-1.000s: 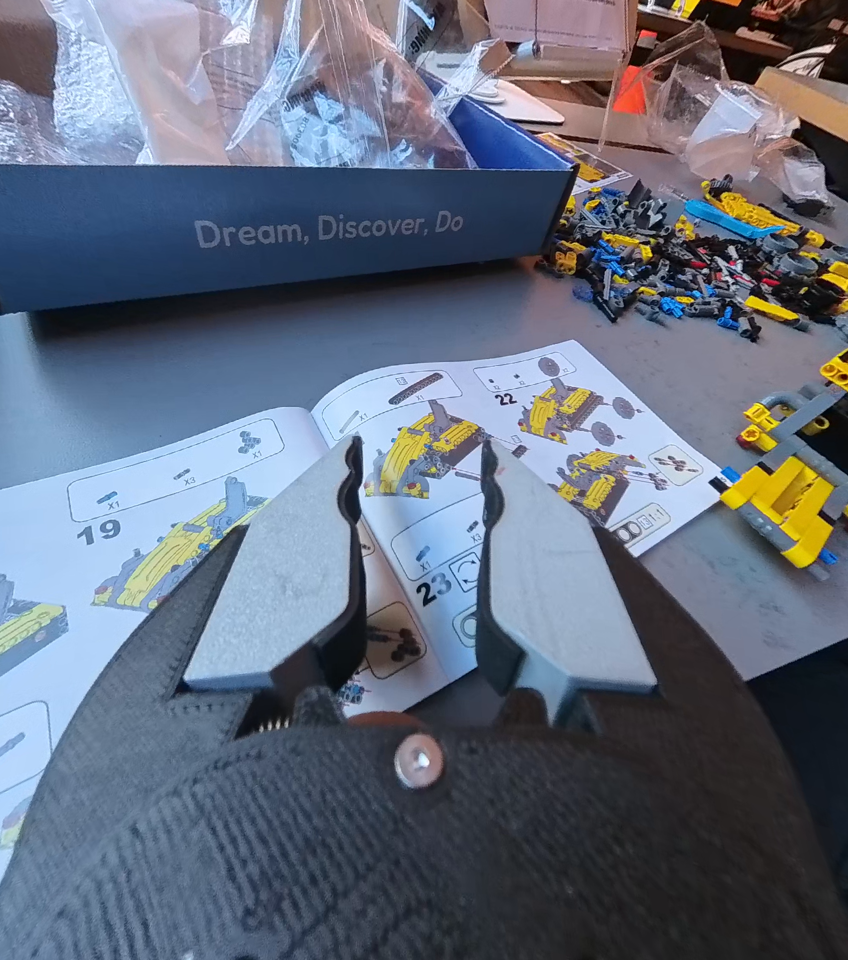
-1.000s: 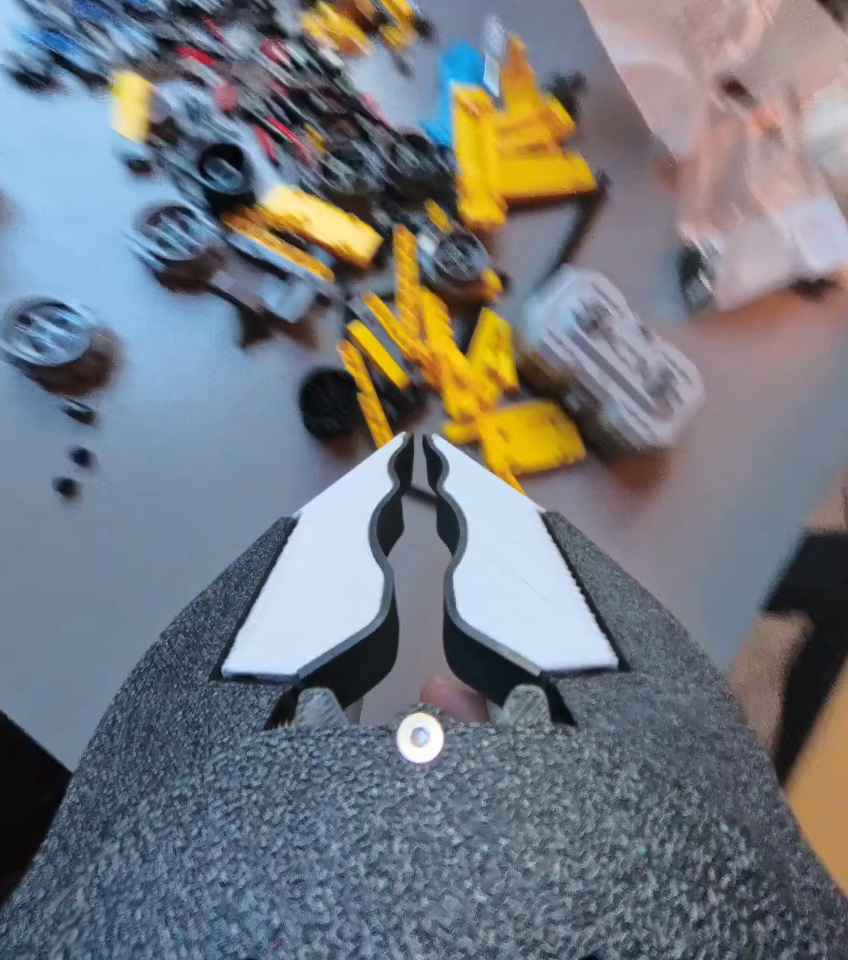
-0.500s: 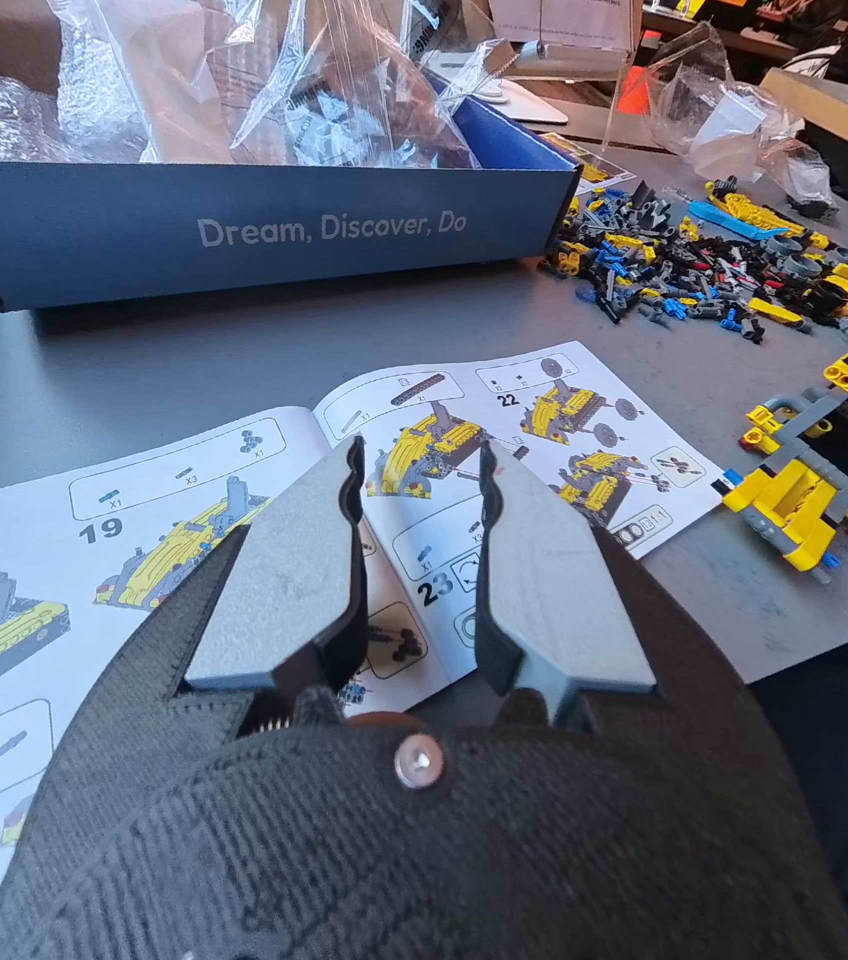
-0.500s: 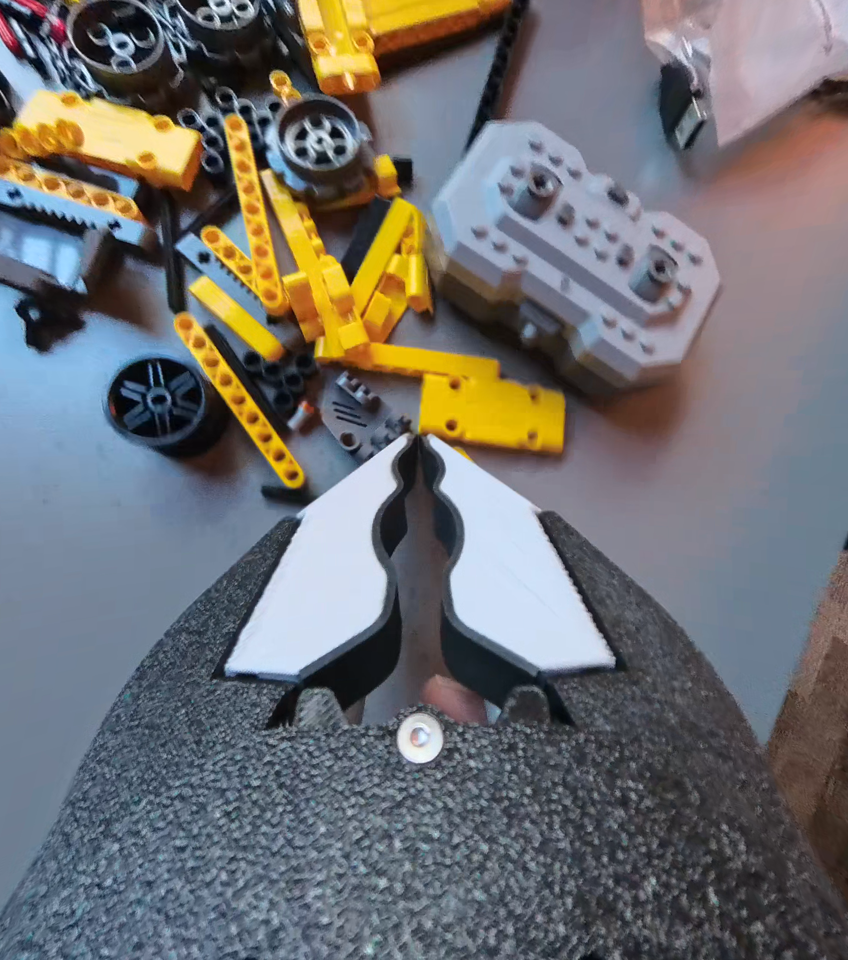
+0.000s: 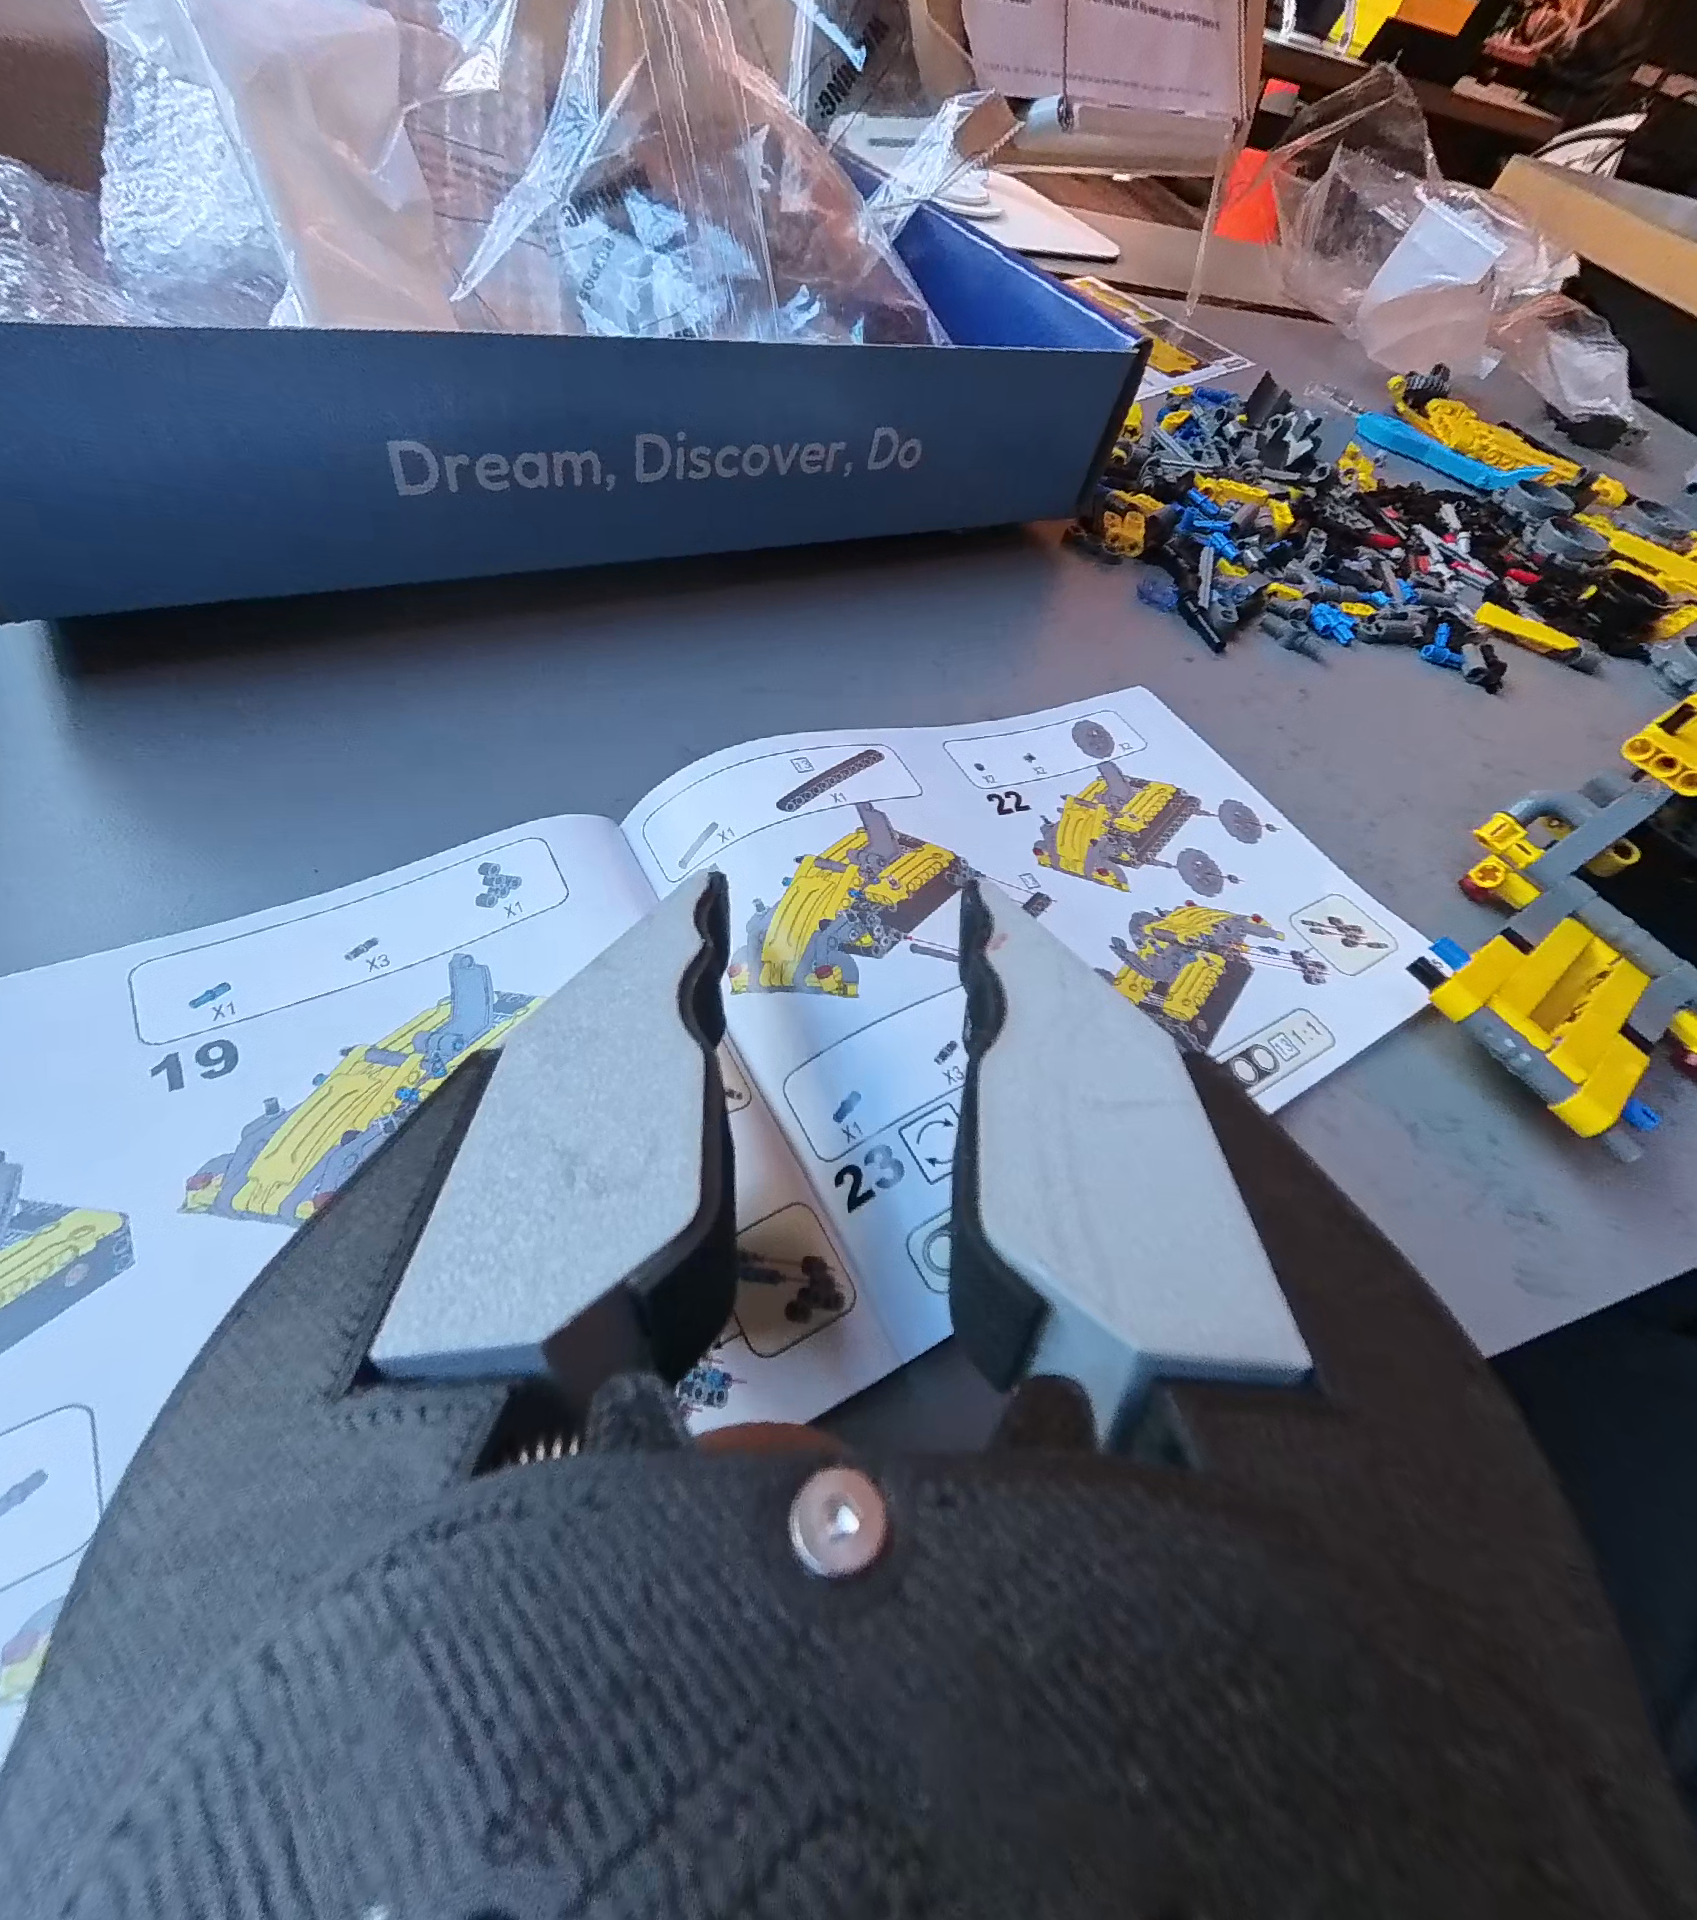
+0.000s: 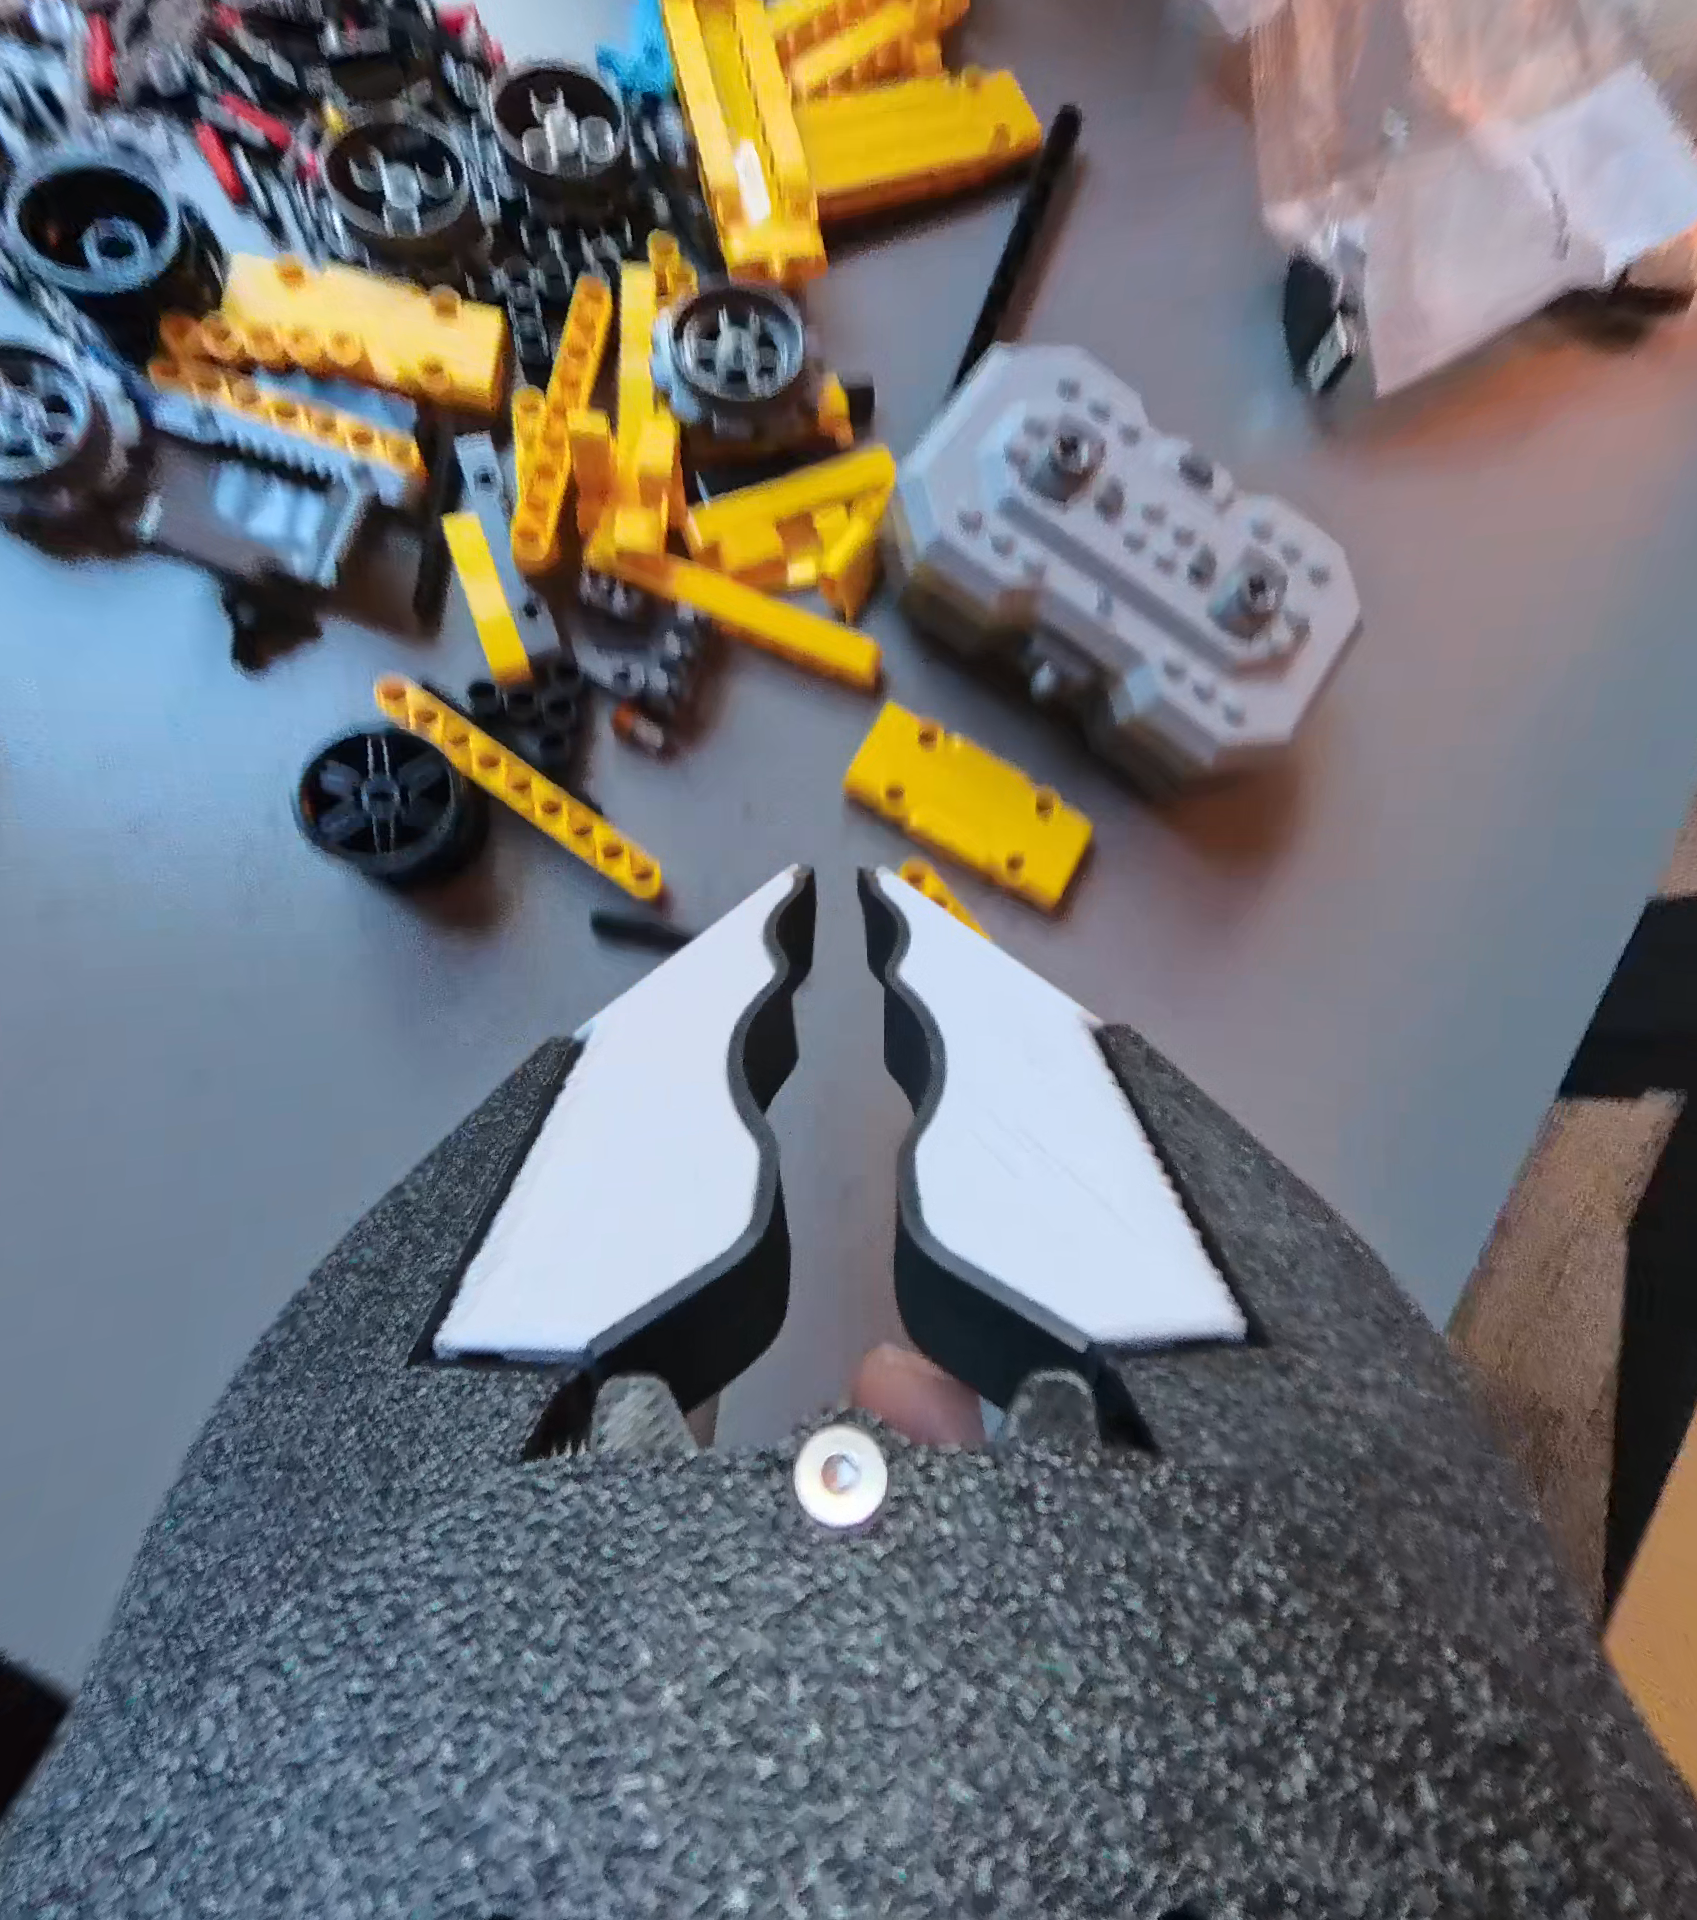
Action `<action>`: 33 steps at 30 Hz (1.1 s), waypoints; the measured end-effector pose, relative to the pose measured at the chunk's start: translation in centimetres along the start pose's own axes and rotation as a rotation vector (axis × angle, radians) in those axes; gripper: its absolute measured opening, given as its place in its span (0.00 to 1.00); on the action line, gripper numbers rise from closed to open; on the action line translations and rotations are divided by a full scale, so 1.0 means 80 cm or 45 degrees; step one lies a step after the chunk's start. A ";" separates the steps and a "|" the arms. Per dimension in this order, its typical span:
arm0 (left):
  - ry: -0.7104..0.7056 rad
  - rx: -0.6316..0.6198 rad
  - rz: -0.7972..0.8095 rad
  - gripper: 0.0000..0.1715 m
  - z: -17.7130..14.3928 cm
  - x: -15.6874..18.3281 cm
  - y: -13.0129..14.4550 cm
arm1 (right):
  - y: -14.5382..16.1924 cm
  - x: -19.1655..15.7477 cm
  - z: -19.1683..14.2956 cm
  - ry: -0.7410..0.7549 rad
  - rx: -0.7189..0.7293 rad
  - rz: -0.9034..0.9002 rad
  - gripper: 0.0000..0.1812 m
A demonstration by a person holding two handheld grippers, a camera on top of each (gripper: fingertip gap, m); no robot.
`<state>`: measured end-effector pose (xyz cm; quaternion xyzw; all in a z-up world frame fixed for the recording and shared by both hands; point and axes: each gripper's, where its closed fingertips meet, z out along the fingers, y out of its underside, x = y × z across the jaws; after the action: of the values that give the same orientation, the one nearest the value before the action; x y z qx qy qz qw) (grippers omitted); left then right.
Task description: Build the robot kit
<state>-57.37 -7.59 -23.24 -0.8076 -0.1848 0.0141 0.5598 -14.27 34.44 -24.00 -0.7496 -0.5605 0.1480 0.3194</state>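
The left tool hangs low over an open instruction booklet, its fingers spread with a clear gap and nothing between them. It points forward and slightly down, level across. The booklet lies flat on the grey surface, its right page ending near the surface's near edge. Beyond the booklet runs a bare strip of surface, closed at the far side by the long wall of a blue cardboard box stuffed with clear plastic bags. To the right, just beside the booklet's corner, sits a part-built yellow and grey frame; farther back a heap of small loose pieces spreads to the box's corner.

The right tool tilts steeply down at the surface, fingers nearly together with a narrow slit at the tips, pinching nothing. A fingertip of the holding hand shows behind the fingers. Just ahead and right of the tips lies a flat yellow plate; a short yellow piece pokes out beside the right finger. Left of the tips lie a long yellow holed beam and a black wheel, with open surface nearer and to the left. A grey block with studs sits beyond the plate, near the surface's right edge, where a wooden ledge stands.
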 end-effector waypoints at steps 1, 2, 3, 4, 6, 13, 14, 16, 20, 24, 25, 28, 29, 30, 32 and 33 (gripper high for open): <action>0.000 0.000 0.000 0.24 0.000 0.000 0.000 | 0.013 0.000 -0.005 -0.009 -0.025 0.007 0.05; 0.001 -0.001 -0.001 0.24 0.000 0.000 0.000 | 0.024 0.000 -0.006 -0.018 -0.044 0.014 0.05; 0.000 -0.001 -0.001 0.24 0.000 0.000 0.000 | 0.034 -0.001 -0.006 -0.026 -0.060 0.020 0.05; 0.000 -0.002 -0.002 0.24 0.000 0.000 0.000 | 0.040 -0.004 -0.003 -0.037 -0.070 0.028 0.05; -0.003 -0.006 -0.001 0.24 0.000 0.000 0.000 | 0.044 -0.011 0.007 -0.074 -0.077 0.045 0.03; -0.012 -0.007 0.001 0.24 0.001 -0.001 0.001 | -0.006 -0.043 0.046 -0.179 0.005 0.017 0.00; -0.014 -0.008 0.003 0.23 0.001 -0.001 0.001 | -0.014 -0.047 0.053 -0.177 0.008 -0.002 0.00; -0.017 -0.009 0.004 0.23 0.001 -0.001 0.001 | -0.028 -0.050 0.064 -0.154 0.009 -0.053 0.00; -0.013 -0.003 -0.002 0.23 0.001 -0.001 0.000 | -0.037 -0.050 0.065 -0.153 0.005 -0.081 0.01; -0.007 0.001 -0.002 0.23 0.000 0.000 0.000 | -0.027 -0.035 0.030 -0.122 0.039 -0.047 0.02; -0.006 0.001 -0.001 0.23 0.000 0.000 0.000 | -0.022 -0.035 0.019 -0.134 0.053 -0.035 0.03; -0.004 0.001 -0.002 0.23 0.000 0.000 0.000 | -0.010 -0.062 -0.008 -0.275 0.107 -0.019 0.05; -0.003 0.001 -0.002 0.23 0.000 0.000 0.000 | -0.007 -0.074 -0.014 -0.316 0.119 -0.028 0.05; -0.003 0.001 -0.003 0.23 0.000 0.000 0.000 | -0.003 -0.085 -0.016 -0.342 0.120 -0.046 0.06; -0.003 -0.001 -0.005 0.23 0.000 0.000 0.000 | 0.003 -0.102 -0.012 -0.344 0.099 -0.096 0.09; -0.004 -0.002 -0.005 0.23 0.001 0.000 0.000 | 0.003 -0.108 -0.008 -0.330 0.090 -0.120 0.10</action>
<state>-57.38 -7.56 -23.26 -0.8076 -0.1872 0.0142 0.5591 -16.55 26.15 -24.88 -0.6852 -0.6262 0.2482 0.2770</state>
